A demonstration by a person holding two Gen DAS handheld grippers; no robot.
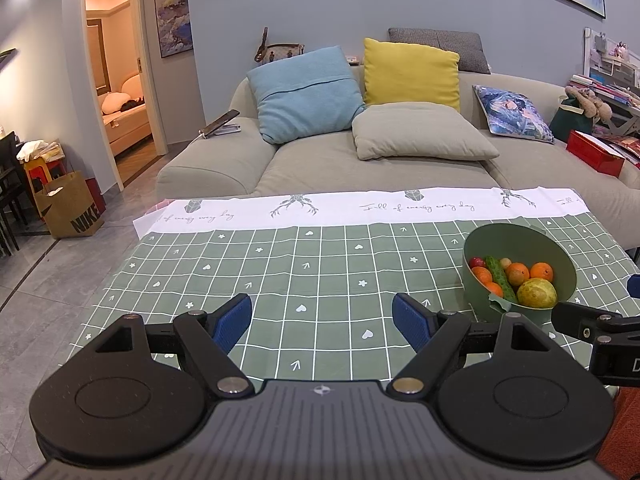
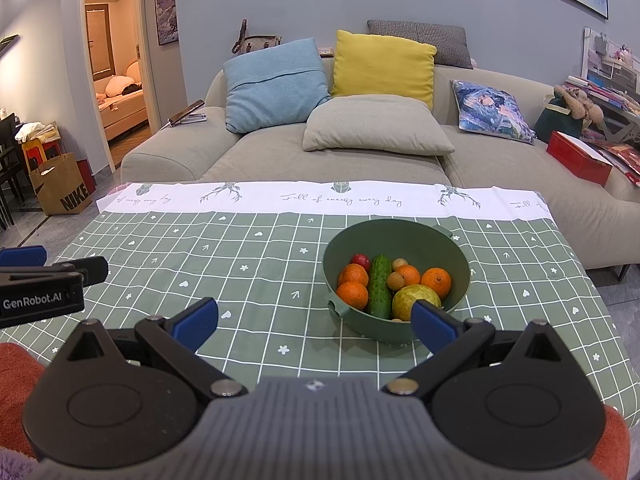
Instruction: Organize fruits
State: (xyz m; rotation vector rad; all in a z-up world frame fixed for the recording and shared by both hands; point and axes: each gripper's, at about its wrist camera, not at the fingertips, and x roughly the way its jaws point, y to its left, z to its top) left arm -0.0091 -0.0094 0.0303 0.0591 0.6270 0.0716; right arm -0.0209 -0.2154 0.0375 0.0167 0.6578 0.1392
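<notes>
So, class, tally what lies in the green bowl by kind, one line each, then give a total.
Oranges: 4
Cucumber: 1
Large yellow-green fruit: 1
Small red fruit: 1
Small tan fruits: 2
Total in the green bowl: 9 that show

Left tool (image 1: 322,322) and right tool (image 2: 314,326), each with blue-padded fingers (image 1: 232,322) spread wide and holding nothing, held level side by side; each tool's tip shows at the other view's edge
</notes>
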